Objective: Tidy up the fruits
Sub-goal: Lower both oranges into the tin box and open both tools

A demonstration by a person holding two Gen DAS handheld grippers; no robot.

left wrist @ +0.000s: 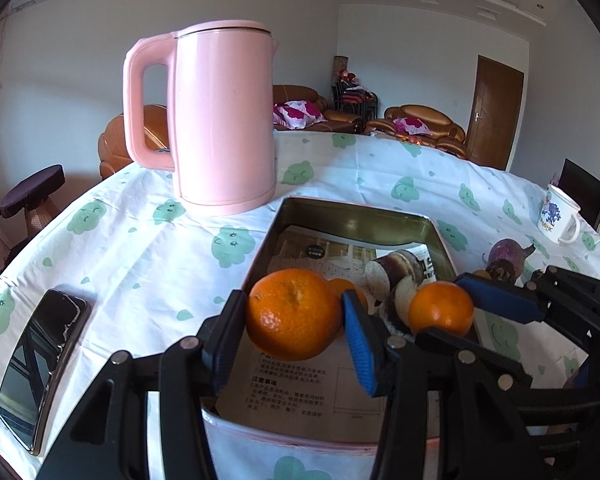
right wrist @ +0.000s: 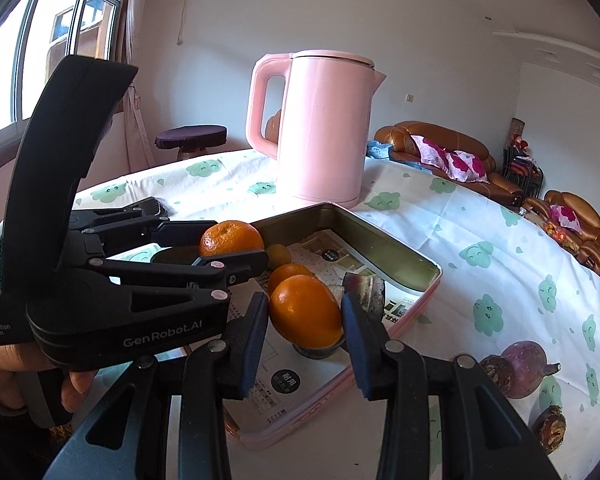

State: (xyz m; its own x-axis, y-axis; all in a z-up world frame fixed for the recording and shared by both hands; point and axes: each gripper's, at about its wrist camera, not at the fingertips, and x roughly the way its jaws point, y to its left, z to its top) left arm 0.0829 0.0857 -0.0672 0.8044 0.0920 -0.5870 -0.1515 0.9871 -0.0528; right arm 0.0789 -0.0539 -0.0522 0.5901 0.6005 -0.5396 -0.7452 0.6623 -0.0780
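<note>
Left tongs [left wrist: 296, 320]: pinching large orange [left wrist: 294, 314] above tin tray [left wrist: 440, 236]. Right tongs [right wrist: 305, 320]: pinching second orange [right wrist: 305, 311] over same tray. Pink kettle [left wrist: 224, 120] beyond, on worktop [left wrist: 140, 248].

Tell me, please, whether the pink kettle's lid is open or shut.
Shut: the lid sits flat on the upright kettle, no gap showing in either view.

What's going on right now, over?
Left gripper and right gripper each clamp an orange over the tin tray. Nothing blocking.
</note>
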